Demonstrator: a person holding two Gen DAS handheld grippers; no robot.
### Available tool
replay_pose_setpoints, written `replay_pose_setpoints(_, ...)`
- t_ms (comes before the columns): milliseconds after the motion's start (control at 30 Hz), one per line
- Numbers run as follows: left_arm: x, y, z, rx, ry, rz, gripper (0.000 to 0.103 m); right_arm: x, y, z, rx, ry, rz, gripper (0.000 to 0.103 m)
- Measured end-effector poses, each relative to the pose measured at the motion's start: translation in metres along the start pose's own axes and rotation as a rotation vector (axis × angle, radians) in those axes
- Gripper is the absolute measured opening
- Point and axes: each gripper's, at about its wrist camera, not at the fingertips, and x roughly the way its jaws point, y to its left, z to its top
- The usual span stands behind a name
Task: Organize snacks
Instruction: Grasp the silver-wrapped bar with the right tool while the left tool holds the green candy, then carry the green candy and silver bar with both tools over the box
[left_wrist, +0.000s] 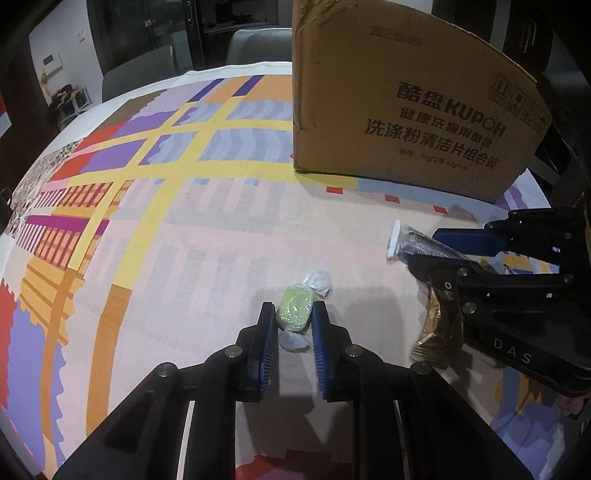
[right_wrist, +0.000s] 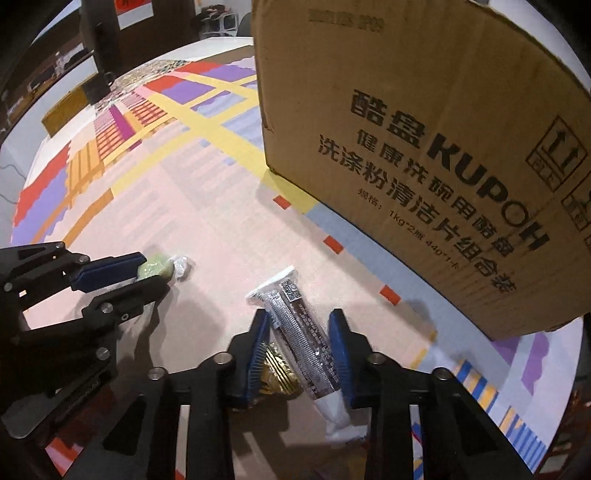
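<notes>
Cardboard box (left_wrist: 413, 107) stands on tablecloth (left_wrist: 207, 236), contents hidden.

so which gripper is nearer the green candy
Left. The left gripper has its jaws on either side of the green candy; the right gripper is off to its right, around the long dark snack bar.

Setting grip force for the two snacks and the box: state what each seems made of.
Green candy: clear, crinkly plastic film with twisted ends, probably cellophane; the filling's material is unclear.
Long dark snack bar: glossy printed plastic film with white crimped end seals.
Cardboard box: matte brown corrugated cardboard, creased at its top edge.
</notes>
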Motion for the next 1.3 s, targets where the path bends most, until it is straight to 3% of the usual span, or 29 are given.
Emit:
replay_pose_setpoints(133, -0.001, -0.002, 0.001, 0.005, -0.003, -0.008, 0.021, 0.001, 0.000, -0.001, 0.024, -0.021, 0.001, 0.023)
replay_pose_setpoints(333, -0.004, -0.005, 0.005, 0.007, -0.016, -0.010, 0.021, -0.006, -0.008, -0.006, 0.065, -0.055, -0.018, 0.020)
replay_pose_setpoints(1300, -0.079, -0.013, 0.040, 0.028, -0.157, -0.017, 0.021, -0.105, -0.028, -0.005, 0.358, -0.291, -0.057, 0.020)
